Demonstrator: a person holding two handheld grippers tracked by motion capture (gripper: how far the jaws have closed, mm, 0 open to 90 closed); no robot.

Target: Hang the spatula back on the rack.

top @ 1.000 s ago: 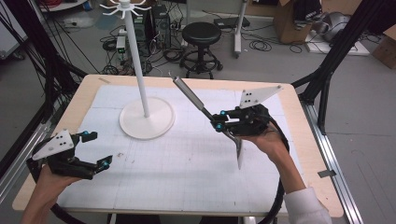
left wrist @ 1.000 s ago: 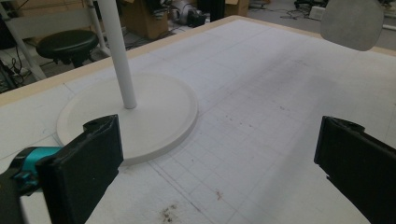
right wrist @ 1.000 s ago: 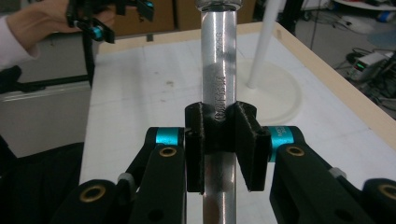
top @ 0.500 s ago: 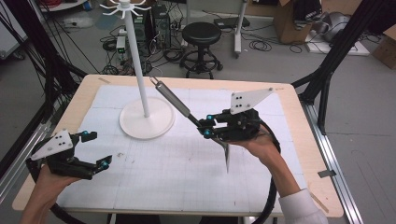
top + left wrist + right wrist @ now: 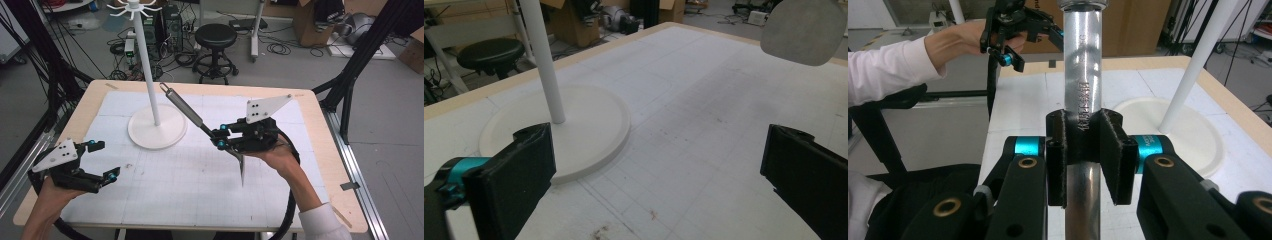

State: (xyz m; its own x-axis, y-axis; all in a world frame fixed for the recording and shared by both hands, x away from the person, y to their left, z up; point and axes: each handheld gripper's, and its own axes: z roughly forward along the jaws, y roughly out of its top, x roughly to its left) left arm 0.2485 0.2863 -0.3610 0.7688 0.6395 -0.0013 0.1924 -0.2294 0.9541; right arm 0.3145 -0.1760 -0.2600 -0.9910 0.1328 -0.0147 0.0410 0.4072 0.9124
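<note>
Spatula: long silver metal spatula (image 5: 200,121), clear of the white gridded table mat (image 5: 175,185), handle slanting toward the white stand (image 5: 156,131).
Right gripper (image 5: 220,138): jaws clamped on its handle.
Left gripper (image 5: 106,160): jaws wide apart, holding nothing.

A black stool (image 5: 215,36), cables and cardboard boxes (image 5: 309,14) sit beyond the table (image 5: 330,150).

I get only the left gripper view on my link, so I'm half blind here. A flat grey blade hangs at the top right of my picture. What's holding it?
Observer: That's the blade of a spatula. The right gripper is shut on its metal handle, with the blade pointing down.
Operator: And the white pole runs out of my frame. What's at its top?
Observer: A ring of small white hooks, seen in the high view. I can see nothing hanging from them.
</note>
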